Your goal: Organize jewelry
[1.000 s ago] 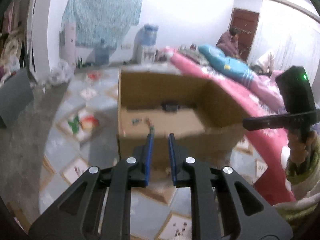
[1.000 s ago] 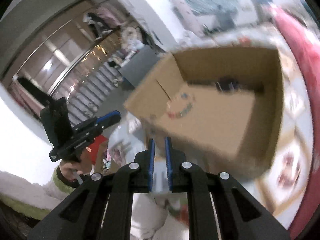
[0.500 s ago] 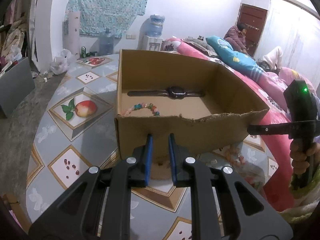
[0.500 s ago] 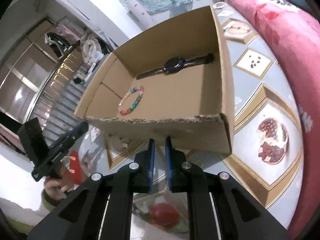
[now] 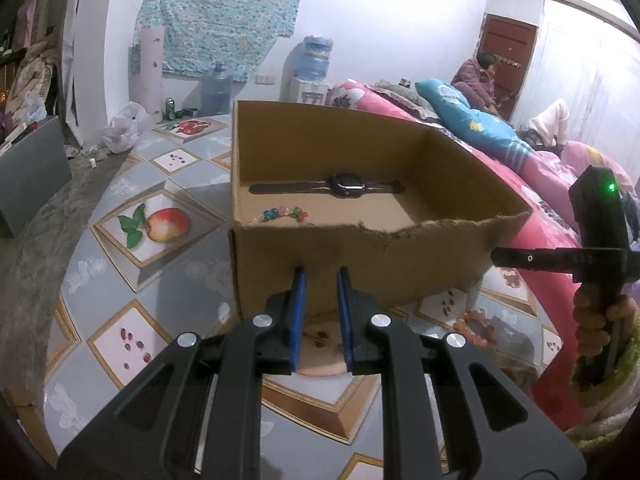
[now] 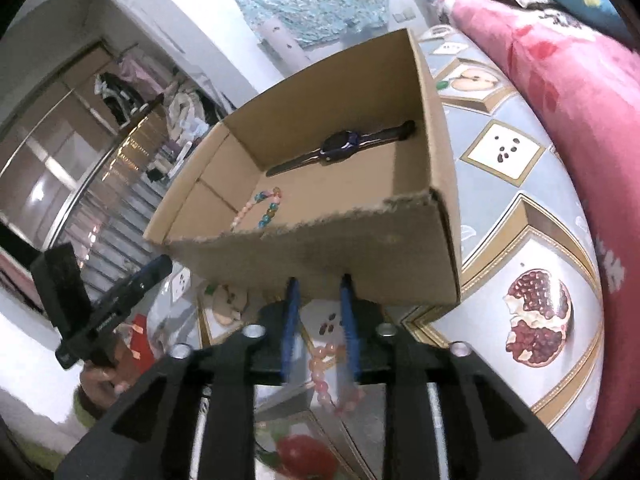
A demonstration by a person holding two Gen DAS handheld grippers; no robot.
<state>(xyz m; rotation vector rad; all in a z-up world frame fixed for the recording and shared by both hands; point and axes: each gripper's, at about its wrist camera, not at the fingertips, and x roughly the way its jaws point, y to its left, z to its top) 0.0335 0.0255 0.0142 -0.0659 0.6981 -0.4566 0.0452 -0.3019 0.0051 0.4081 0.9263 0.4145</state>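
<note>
An open cardboard box stands on the fruit-patterned table. Inside lie a dark watch, also seen from the right wrist as the watch, and a multicoloured bead bracelet. A pink bead bracelet lies on the table before the box and shows as the pink bracelet from the left. My right gripper hangs over it with the jaws opening; the beads sit between the fingers, untouched. My left gripper faces the box's front wall, its jaws a narrow gap apart, holding nothing.
The box's near wall has a torn top edge and stands close ahead of both grippers. A pink-covered bed runs along the table's right side, with a person sitting at its far end. Bare tabletop lies left of the box.
Both grippers came down toward the table in front of the box. The right jaws have widened, and the pink bracelet now shows between the right fingers.
</note>
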